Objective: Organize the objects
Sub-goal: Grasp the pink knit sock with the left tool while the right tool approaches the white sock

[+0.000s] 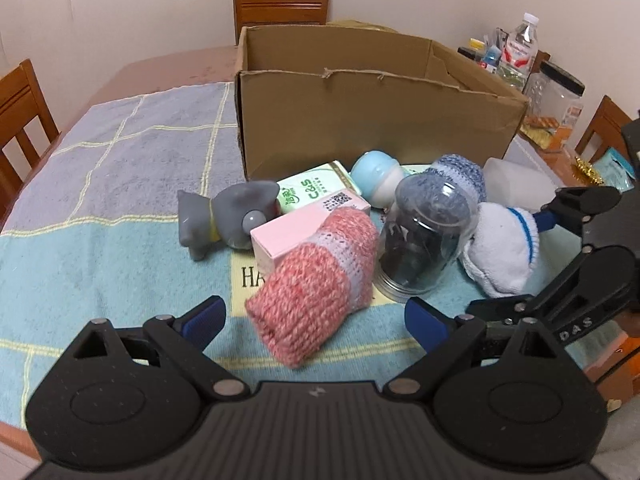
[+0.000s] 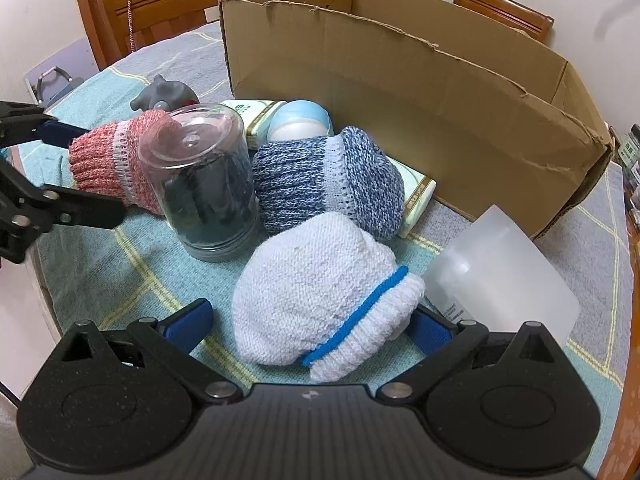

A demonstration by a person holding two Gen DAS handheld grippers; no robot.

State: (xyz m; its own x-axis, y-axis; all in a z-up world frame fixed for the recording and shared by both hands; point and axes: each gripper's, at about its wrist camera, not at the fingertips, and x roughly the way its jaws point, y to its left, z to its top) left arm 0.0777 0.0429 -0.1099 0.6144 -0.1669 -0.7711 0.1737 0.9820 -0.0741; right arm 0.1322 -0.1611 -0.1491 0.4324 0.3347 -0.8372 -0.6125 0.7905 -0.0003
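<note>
two grippers stand apart over the pile before the box. the left gripper brackets the pink sock, pads not touching; the right gripper brackets the white sock, one pad against its cuff.

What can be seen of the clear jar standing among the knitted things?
The clear jar looks like transparent plastic and stands upside down, its screw-thread mouth on the checked cloth and its domed base up. Dark items fill it; what they are is unclear. It leans slightly. The pink knitted piece sits against one side, the blue knitted piece against the other, and the white knitted piece lies just in front. Neither gripper touches it.
</note>
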